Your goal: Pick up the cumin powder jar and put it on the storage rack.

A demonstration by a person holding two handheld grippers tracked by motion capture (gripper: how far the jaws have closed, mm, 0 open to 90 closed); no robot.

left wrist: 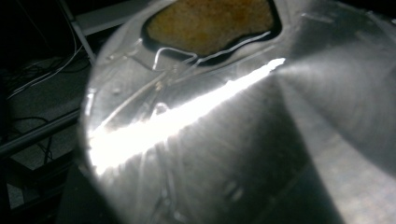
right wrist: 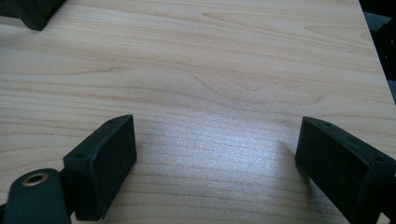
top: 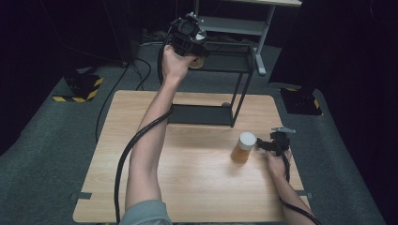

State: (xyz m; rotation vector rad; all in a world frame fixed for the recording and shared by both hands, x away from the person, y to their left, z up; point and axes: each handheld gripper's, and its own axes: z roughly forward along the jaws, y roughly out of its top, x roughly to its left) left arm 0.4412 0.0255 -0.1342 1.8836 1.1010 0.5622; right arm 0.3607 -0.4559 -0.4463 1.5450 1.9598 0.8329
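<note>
Counting two jars (top: pixel 243 147) — one rack (top: pixel 220 75)

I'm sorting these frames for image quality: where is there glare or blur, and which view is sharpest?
Left gripper view: a jar sits so close that it is blurred, with a bright streak of glare across it. High view: dark surroundings, the table evenly lit, slightly soft. Right gripper view: sharpest, wood grain crisp, a pale sheen between the open right claw.

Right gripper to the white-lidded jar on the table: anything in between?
Nothing visible. Only bare table lies between the right gripper and the jar, which stands close beside its open fingers. The black rack is farther back.
</note>
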